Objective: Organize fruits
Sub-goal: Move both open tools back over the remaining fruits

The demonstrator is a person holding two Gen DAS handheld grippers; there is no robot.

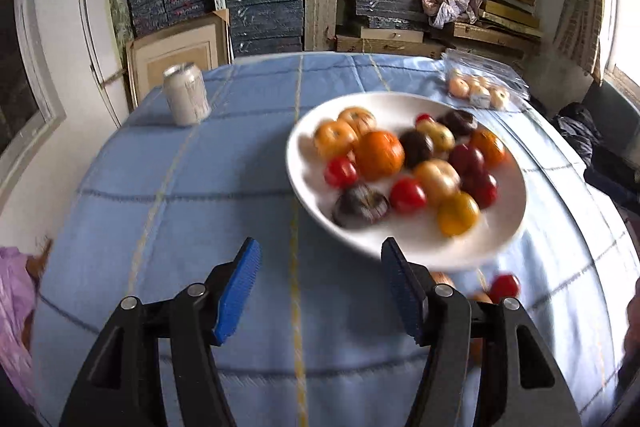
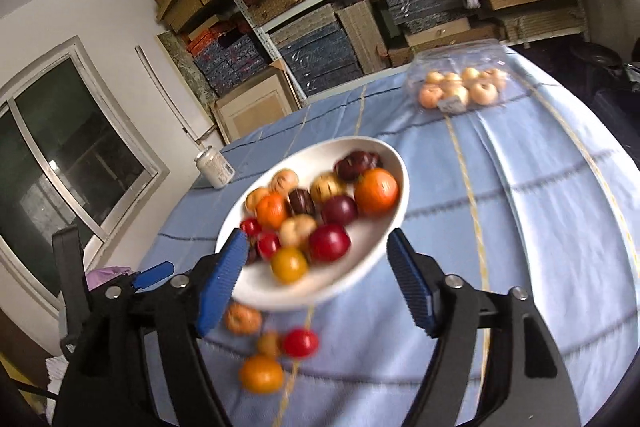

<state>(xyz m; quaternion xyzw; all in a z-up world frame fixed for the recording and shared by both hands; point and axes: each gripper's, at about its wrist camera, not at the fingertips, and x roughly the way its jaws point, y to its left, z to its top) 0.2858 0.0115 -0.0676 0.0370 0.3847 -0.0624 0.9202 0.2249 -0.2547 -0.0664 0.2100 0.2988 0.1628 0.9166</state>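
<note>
A white plate [image 1: 404,247] of fruit sits on the blue-clothed worktop [image 1: 180,187] (four fruits [image 2: 300,342] lie loose beside it). The left gripper [image 1: 320,291] and the right gripper [image 2: 316,279] both have their jaws apart, holding nothing.

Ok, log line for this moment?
left gripper: open, empty | right gripper: open, empty | plate: full | loose fruit: on cloth

Tablecloth [image 1: 200,187]: matt woven cloth, pale blue with stitched lines.
Plate [image 2: 372,251]: smooth glossy white, ceramic by its look.
Fruits [image 1: 378,153]: smooth skins with a light sheen.
Can [image 1: 186,94]: dull silvery metal.
Bag [image 2: 460,67]: clear, shiny plastic film.
Pads [image 1: 238,291]: blue ribbed rubber or plastic.
Gripper arms [image 2: 500,347]: matt black plastic, bright metal pins.
</note>
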